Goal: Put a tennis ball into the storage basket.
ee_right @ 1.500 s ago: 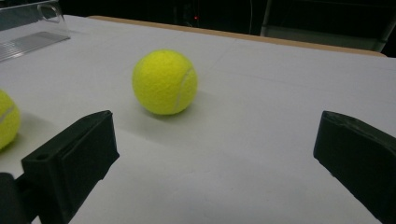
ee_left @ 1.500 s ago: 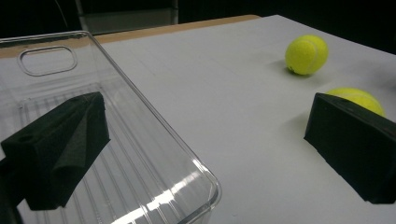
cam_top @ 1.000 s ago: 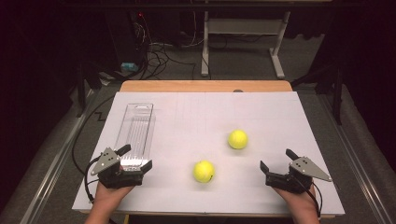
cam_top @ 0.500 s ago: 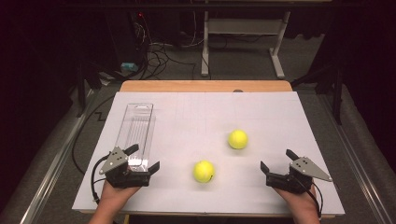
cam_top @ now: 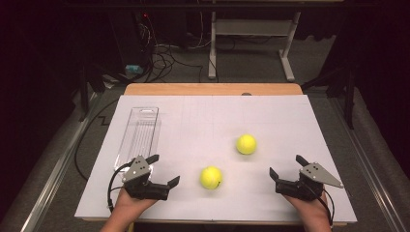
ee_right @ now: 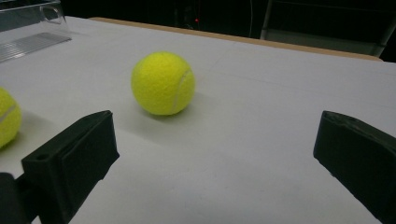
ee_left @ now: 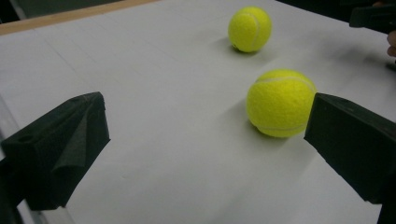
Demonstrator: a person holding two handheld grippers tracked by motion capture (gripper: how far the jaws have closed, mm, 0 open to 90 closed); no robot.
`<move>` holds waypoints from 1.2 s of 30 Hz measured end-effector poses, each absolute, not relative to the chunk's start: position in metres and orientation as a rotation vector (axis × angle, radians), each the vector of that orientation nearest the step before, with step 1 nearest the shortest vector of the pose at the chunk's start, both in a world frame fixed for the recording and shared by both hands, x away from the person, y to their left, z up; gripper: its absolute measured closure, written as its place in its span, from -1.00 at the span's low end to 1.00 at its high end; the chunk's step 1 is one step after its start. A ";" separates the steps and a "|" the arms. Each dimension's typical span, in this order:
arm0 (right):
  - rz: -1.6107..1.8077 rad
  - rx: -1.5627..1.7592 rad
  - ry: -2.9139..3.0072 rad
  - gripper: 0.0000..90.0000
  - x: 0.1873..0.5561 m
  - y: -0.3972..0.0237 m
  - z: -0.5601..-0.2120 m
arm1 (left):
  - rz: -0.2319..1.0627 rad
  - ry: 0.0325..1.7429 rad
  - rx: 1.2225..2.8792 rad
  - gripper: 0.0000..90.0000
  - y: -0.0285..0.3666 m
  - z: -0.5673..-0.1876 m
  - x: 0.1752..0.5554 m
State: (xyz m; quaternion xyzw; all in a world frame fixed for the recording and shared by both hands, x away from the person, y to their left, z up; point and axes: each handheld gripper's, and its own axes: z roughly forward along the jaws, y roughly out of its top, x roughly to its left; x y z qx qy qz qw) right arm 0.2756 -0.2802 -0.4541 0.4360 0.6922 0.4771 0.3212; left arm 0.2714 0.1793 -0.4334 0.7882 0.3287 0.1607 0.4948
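I've got the white table top (cam_top: pixel 203 121) under both grippers, lots of bare surface ahead of the jaws. Clear plastic tray (cam_top: pixel 140 133) lies just beyond the left gripper (cam_top: pixel 162 170), behind its outer jaw; can't tell from the high view whether the gripper body overlaps the tray's near end or only sits over it.

Left gripper: jaws spread wide, holding nothing. In the left gripper view the near ball (ee_left: pixel 280 102) sits just inside the right-hand jaw, close to its tip but apart from it, nothing between them. Far ball (ee_left: pixel 250 28) is further out ahead, past the near one, well apart.

Right gripper (cam_top: pixel 286 166): jaws also wide open, empty. In the right gripper view the far ball sits ahead of the gap, nearer the left-hand jaw, w/ open table all round it. Near ball shows at that view's left edge, outside the left jaw.

Front table edge runs just behind both hands.
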 end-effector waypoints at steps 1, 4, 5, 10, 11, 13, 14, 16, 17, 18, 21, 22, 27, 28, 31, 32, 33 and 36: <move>1.253 1.145 1.818 -1.00 0.276 -0.280 -0.454 | 0.390 0.797 1.911 -0.99 0.179 -0.433 0.271; 1.254 1.143 1.821 -1.00 0.276 -0.280 -0.454 | 0.370 0.785 1.971 -0.99 0.169 -0.437 0.272; 1.254 1.144 1.821 -1.00 0.276 -0.280 -0.454 | 0.367 0.785 1.989 -0.99 0.167 -0.438 0.272; 1.254 1.144 1.822 -1.00 0.276 -0.281 -0.455 | 0.354 0.782 2.055 -0.99 0.160 -0.442 0.273; 1.252 1.145 1.823 -1.00 0.276 -0.281 -0.455 | 0.351 0.785 2.067 -0.99 0.159 -0.443 0.273; 1.251 1.145 1.824 -1.00 0.276 -0.281 -0.456 | 0.345 0.783 2.090 -0.99 0.156 -0.445 0.273; 1.251 1.145 1.824 -1.00 0.276 -0.281 -0.456 | 0.336 0.784 2.103 -0.99 0.155 -0.446 0.273; 1.250 1.143 1.826 -1.00 0.276 -0.280 -0.456 | 0.329 0.782 2.121 -0.99 0.154 -0.447 0.274; 1.249 1.143 1.829 -1.00 0.276 -0.280 -0.456 | 0.328 0.782 2.132 -0.99 0.153 -0.447 0.274; 1.249 1.143 1.829 -1.00 0.276 -0.280 -0.456 | 0.326 0.784 2.140 -0.99 0.152 -0.448 0.274; 1.242 1.139 1.834 -1.00 0.276 -0.279 -0.457 | 0.308 0.791 2.187 -0.99 0.149 -0.451 0.275; 1.238 1.136 1.836 -1.00 0.276 -0.279 -0.457 | 0.306 0.795 2.197 -0.99 0.148 -0.451 0.275; 1.226 1.127 1.843 -1.00 0.276 -0.278 -0.459 | 0.290 0.808 2.232 -0.99 0.146 -0.453 0.277; 1.226 1.127 1.843 -1.00 0.276 -0.278 -0.459 | 0.287 0.811 2.241 -0.99 0.145 -0.454 0.277; 1.220 1.126 1.853 -1.00 0.276 -0.278 -0.459 | 0.273 0.816 2.270 -0.99 0.144 -0.455 0.278; 1.214 1.118 1.859 -1.00 0.276 -0.278 -0.459 | 0.270 0.821 2.272 -0.99 0.143 -0.456 0.278; 1.206 1.113 1.865 -1.00 0.276 -0.278 -0.460 | 0.267 0.817 2.286 -0.99 0.143 -0.456 0.278; 1.194 1.100 1.881 -1.00 0.272 -0.283 -0.460 | 0.248 0.823 2.325 -0.99 0.140 -0.458 0.279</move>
